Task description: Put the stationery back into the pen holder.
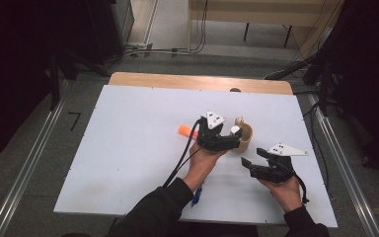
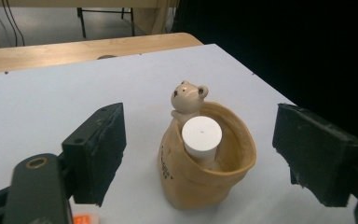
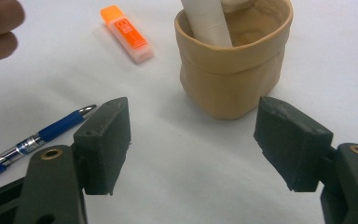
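A tan pouch-shaped cup [image 1: 246, 139] with a small bear figure [image 2: 186, 95] on its rim stands right of the table's middle. A white cylinder [image 2: 201, 137] stands inside it, leaning on the rim. My left gripper [image 1: 233, 140] is just left of the cup and a little above it. Its jaws stand wide apart either side of the cup [image 2: 200, 182] and touch nothing, so the left gripper [image 2: 205, 144] is open. My right gripper [image 1: 252, 158] hovers nearer the front, right of the cup [image 3: 233, 79]. This right gripper [image 3: 193, 140] is open and empty.
An orange rectangular case [image 1: 184, 130] lies on the white table [image 1: 128, 148] left of the cup. A blue pen [image 1: 197, 195] lies near the front edge under the left forearm. Dark stands and cables line the floor beyond the table.
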Tool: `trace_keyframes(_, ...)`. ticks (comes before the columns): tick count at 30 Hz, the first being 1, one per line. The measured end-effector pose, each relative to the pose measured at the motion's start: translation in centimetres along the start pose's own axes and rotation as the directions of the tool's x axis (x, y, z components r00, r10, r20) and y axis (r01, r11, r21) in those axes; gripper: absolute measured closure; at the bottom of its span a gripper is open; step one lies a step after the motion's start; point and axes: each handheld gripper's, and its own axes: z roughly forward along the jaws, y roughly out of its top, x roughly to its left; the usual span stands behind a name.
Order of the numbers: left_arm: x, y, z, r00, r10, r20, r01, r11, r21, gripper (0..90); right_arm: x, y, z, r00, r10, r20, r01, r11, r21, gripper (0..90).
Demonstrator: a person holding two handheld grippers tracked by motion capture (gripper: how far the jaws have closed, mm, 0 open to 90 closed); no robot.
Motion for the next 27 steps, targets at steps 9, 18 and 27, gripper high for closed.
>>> trace_keyframes(9, 0.8, -1.3, -1.9, 0.9991, 0.024, -0.034, -0.024, 0.9997, 0.010, 17.6, 0.0, -0.1, -0.1, 1.0000, 0.006, 0.004, -0.006, 1.000, -0.004, 25.4)
trace_keyframes(18, 1.4, -3.5, -3.1, 0.9995, 0.001, -0.032, 0.000, 0.9992, 0.039, 17.6, 0.0, -0.1, -0.2, 1.0000, 0.005, 0.007, -0.005, 1.000, -0.003, 25.4)
trace_keyframes(27, 1.6, -5.4, -4.0, 0.9988, -0.001, -0.048, 0.004, 0.9986, 0.053, 18.4, 0.0, -0.1, -0.1, 1.0000, 0.006, 0.007, -0.006, 1.000, -0.002, 25.4)
